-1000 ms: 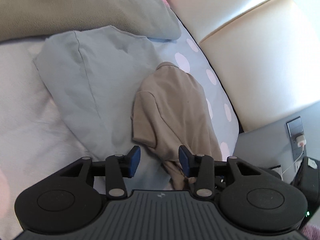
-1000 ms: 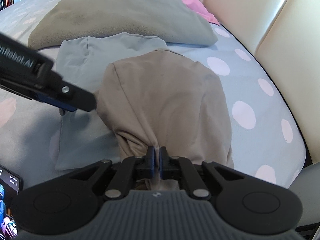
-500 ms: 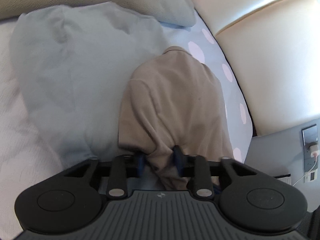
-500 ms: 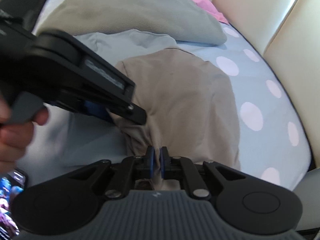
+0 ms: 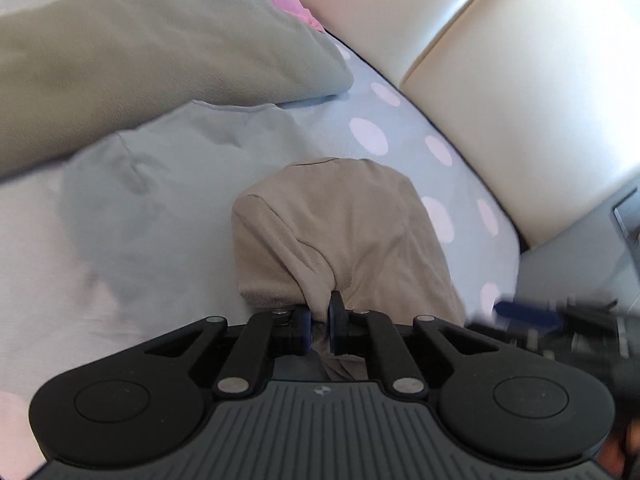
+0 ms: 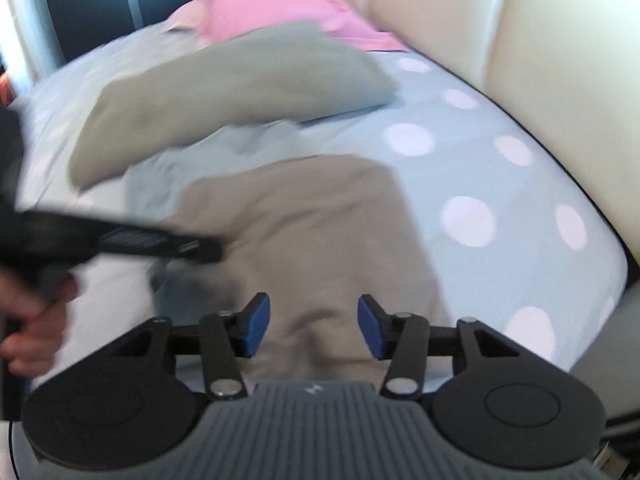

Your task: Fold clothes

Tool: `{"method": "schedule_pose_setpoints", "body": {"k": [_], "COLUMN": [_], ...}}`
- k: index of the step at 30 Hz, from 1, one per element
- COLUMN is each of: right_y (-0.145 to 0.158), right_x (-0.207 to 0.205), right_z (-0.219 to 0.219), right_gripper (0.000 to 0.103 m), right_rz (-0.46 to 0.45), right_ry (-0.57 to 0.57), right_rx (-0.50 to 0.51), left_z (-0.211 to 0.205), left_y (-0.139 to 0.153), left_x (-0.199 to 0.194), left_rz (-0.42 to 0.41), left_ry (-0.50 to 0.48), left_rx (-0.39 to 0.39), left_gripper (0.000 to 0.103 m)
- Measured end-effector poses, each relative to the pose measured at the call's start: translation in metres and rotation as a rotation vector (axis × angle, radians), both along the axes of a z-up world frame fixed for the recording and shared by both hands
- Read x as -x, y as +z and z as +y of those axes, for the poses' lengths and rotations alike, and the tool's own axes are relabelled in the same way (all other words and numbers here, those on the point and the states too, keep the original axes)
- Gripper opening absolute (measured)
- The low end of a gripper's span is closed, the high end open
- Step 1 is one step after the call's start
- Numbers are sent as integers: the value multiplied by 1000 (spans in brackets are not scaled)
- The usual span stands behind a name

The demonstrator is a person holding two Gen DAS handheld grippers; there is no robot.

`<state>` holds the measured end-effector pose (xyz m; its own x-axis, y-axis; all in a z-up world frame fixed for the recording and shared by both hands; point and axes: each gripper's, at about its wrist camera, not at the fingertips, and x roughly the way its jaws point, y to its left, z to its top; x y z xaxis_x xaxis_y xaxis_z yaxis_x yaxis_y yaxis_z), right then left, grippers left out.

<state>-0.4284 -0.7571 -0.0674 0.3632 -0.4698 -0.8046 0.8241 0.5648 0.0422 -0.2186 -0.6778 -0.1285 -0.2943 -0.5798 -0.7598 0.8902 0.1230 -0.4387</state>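
Left gripper (image 5: 319,322): I have it clenched on a bunched fold of the tan shirt (image 5: 352,240) at lower centre of the left view, so the near edge stays gathered.
Right gripper (image 6: 313,326): released, fingers spread wide over the shirt's near end at lower centre of its own view; nothing sits between them.
Tan shirt: lies mid-frame on the dotted sheet (image 6: 472,184), narrowed lengthwise, partly overlapping a pale blue garment (image 5: 168,208) at its left.
Other clothes: a grey-green piece (image 5: 152,64) and a pink one (image 6: 264,8) sit toward the top of the frame, against the cream headboard (image 5: 500,60).
Hand (image 6: 32,320): at far left of the right view, gripping the left tool's handle.
Judgement: I read this as a one-sided hold, perhaps for regripping.
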Motion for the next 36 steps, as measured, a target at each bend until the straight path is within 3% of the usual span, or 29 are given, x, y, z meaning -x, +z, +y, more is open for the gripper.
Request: {"method": "schedule_pose_setpoints", "body": {"k": [7, 14, 21, 22, 24, 25, 26, 29, 36], "right_y": [-8, -17, -40, -40, -39, -38, -36, -25, 33], "right_x": [-3, -58, -88, -89, -91, -91, -90, -86, -82], "right_z": [-70, -135, -167, -166, -162, -159, -156, -145, -107], "right_gripper": [52, 53, 57, 54, 37, 27, 21, 14, 12], "right_rz": [-151, -131, -86, -73, -44, -31, -23, -19, -83], "right_ry": [-28, -1, 28, 38, 52, 61, 74, 99, 171], "right_rx": [-80, -137, -284, -274, -250, -234, -215, -148, 58], "left_z": [7, 3, -3, -5, -7, -9, -10, -7, 24], "left_y": [-9, -25, -35, -37, -42, -43, -43, -30, 19], "left_x": [-14, -28, -50, -53, -58, -59, -59, -50, -47], "left_rz": [5, 103, 230, 244, 283, 283, 278, 211, 80], "left_ry": [-17, 2, 63, 81, 116, 126, 130, 103, 71], "left_rx": [-49, -54, -48, -47, -44, -38, -30, 32, 212], "left_gripper": [6, 11, 27, 27, 25, 14, 12, 8, 7]}}
